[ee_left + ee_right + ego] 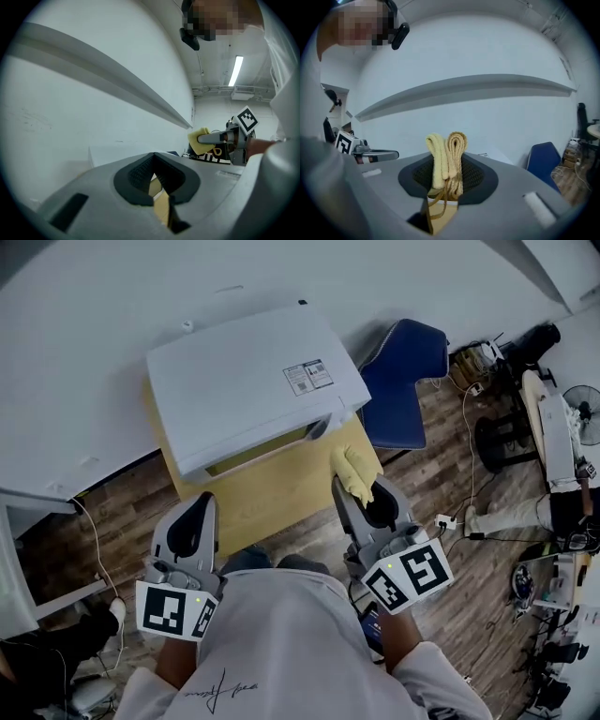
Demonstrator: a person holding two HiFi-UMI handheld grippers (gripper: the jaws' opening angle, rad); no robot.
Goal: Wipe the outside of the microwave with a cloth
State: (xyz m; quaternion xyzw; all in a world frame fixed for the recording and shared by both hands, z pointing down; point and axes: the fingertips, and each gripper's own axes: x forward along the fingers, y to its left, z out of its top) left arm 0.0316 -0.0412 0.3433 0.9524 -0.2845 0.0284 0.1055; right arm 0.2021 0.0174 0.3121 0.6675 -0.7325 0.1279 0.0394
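The white microwave [253,381] stands on a small wooden table [281,493] against the wall, its door facing me. My right gripper [356,493] is shut on a folded yellow cloth [349,465], held over the table's right front, just short of the microwave's right front corner. In the right gripper view the cloth [447,159] sticks up in two folds between the pads of the right gripper [445,183]. My left gripper [203,502] hovers at the table's left front edge, shut with nothing in it; its jaws [154,177] show only table through a thin slit.
A blue chair [403,371] stands right of the table. Cables, a power strip [445,521] and a fan [586,413] crowd the floor at right, beside a person's legs [511,512]. A white cabinet [14,540] is at left.
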